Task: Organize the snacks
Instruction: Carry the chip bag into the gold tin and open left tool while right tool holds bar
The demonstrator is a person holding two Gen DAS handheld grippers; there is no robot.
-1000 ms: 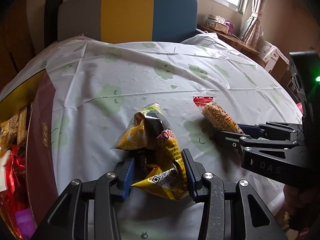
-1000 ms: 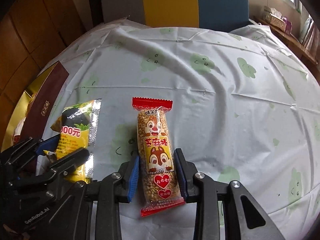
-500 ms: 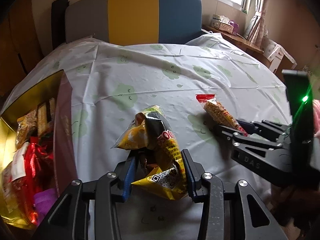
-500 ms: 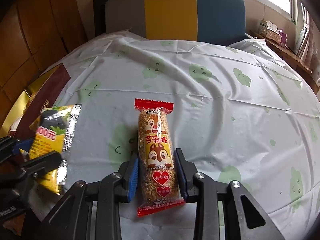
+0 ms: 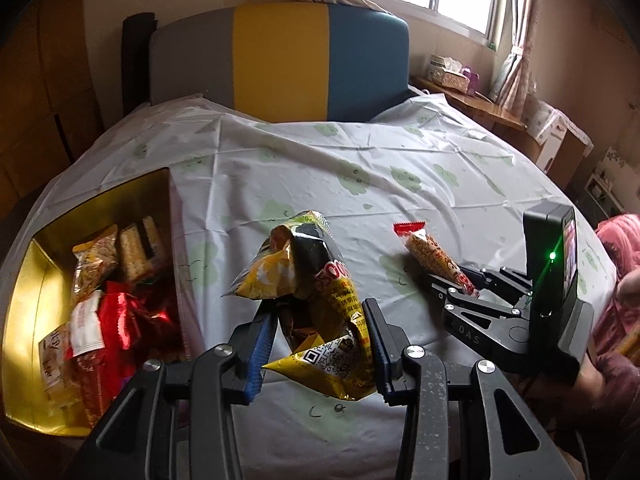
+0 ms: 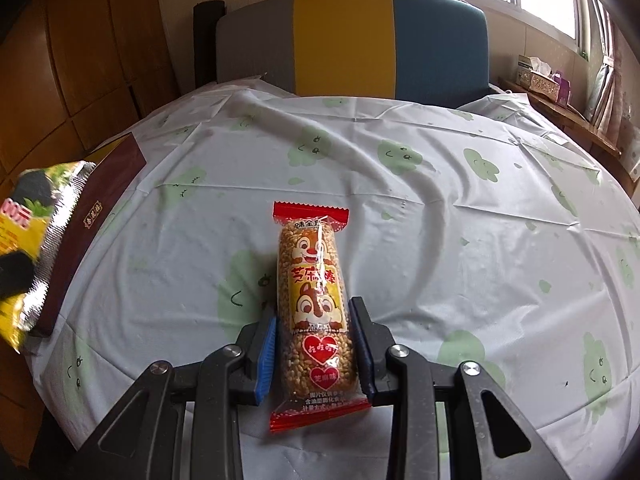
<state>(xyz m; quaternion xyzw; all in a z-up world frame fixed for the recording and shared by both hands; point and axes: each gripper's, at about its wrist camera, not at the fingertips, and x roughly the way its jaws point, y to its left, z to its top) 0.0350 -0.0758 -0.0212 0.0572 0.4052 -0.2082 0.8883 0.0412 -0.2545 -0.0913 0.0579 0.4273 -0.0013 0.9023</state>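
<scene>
My left gripper (image 5: 318, 316) is shut on a crumpled yellow snack bag (image 5: 312, 292) and holds it above the table, to the right of the open gold box (image 5: 24, 300). My right gripper (image 6: 314, 320) is shut on a sesame stick pack with a squirrel print (image 6: 314, 288) and holds it above the tablecloth. The pack (image 5: 434, 260) and the right gripper also show in the left wrist view (image 5: 452, 280). The yellow bag shows at the left edge of the right wrist view (image 6: 28, 236).
The gold box holds several snack packs (image 5: 100, 300); its dark red outer wall (image 6: 92, 220) lies at the table's left. The round table has a white cloth with green prints (image 6: 440, 240). A grey, yellow and blue chair (image 5: 280, 60) stands behind it.
Both grippers have risen with their snacks. The left one has drawn back, so more of the gold box and its contents shows. The yellow bag has moved left in the right wrist view.
</scene>
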